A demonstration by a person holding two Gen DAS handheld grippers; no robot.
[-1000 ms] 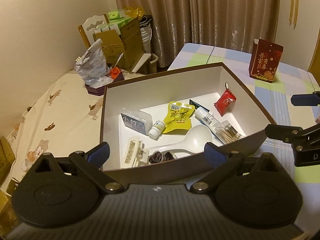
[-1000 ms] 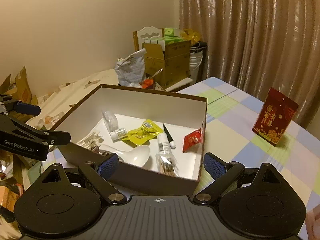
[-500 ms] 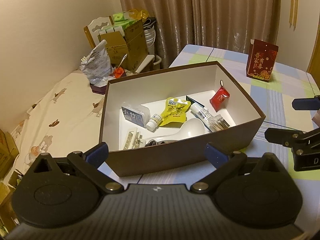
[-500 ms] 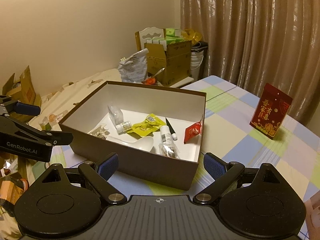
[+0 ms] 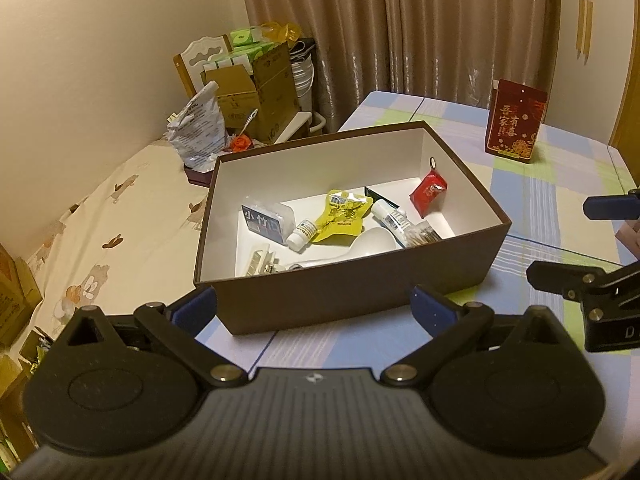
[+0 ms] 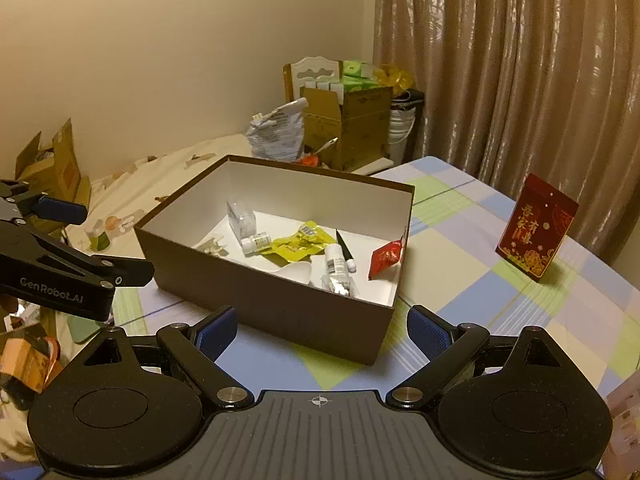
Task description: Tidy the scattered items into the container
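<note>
We hold the left gripper [image 5: 314, 306] with its blue-padded fingers spread wide, pinching nothing and touching nothing; the right gripper [image 6: 320, 326] is spread just as wide and equally empty. The brown box [image 5: 360, 292] sits on the checked tablecloth [image 5: 532, 216] just ahead of both pairs of fingers, apart from them. Inside the box we see a yellow sachet [image 5: 340, 216], a red packet [image 5: 430, 192] leaning near the right wall, a small white bottle [image 5: 301, 234], a white spoon [image 5: 372, 240], a tissue pack [image 5: 266, 220] and a cream hair clip [image 5: 260, 260]. Beyond the box stands a red paper bag [image 6: 536, 232].
</note>
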